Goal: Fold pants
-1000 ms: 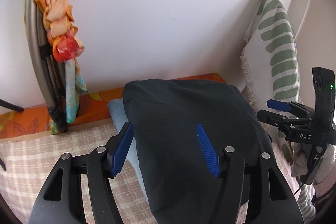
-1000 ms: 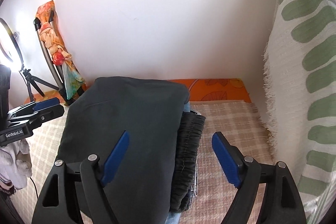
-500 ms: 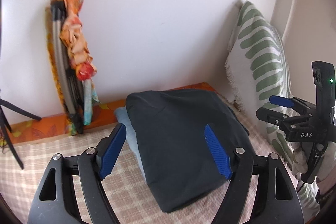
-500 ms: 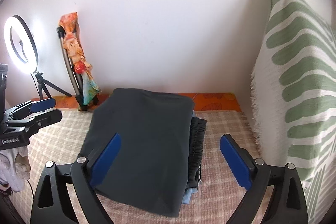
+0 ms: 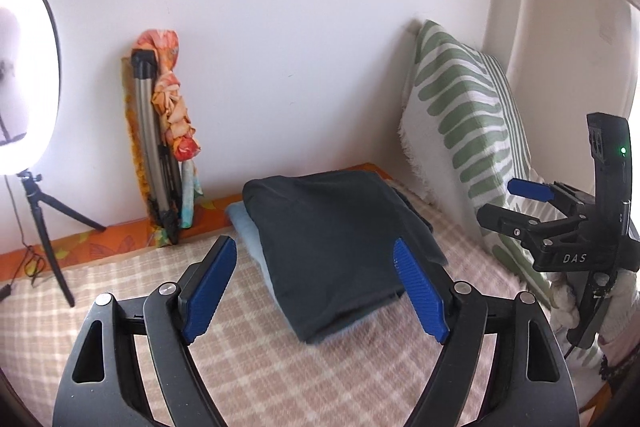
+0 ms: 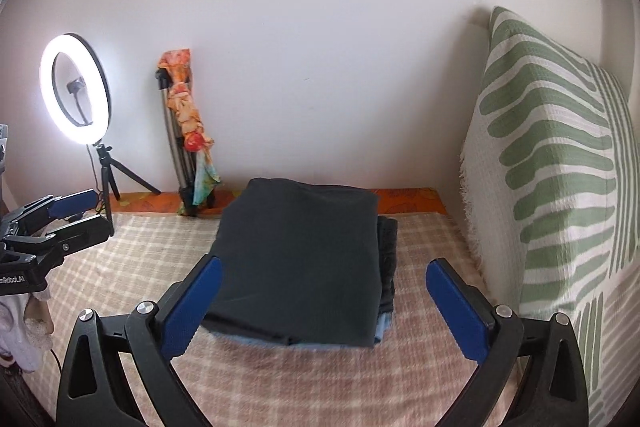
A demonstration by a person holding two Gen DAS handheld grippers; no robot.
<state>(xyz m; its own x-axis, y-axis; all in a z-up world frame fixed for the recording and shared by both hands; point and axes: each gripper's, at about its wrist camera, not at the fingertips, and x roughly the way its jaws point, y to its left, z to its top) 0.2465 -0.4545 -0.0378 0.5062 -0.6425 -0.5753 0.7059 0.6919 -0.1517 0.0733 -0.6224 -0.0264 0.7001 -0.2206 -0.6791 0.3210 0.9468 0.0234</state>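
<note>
The pants point(image 6: 300, 259) lie folded atop a small stack on the checked bed point(image 6: 132, 259) near the wall, and since nothing needs holding, the left gripper point(image 5: 316, 295) hangs open-jawed while the right gripper point(image 6: 324, 311) spreads wider, both empty.

My left camera looks forward and down between my blue-padded black fingers point(image 5: 418, 301) from the left, my right camera likewise between its fingers point(image 6: 456, 311) from the right. Both sit near and share the folded dark grey pants point(image 5: 336, 243) point(image 6: 300, 259) on the beige checked bed cover point(image 5: 120, 283) point(image 6: 132, 259), the white wall point(image 5: 280, 27) point(image 6: 300, 47) and the green-striped white cushion point(image 5: 464, 131) point(image 6: 552, 155).
</note>
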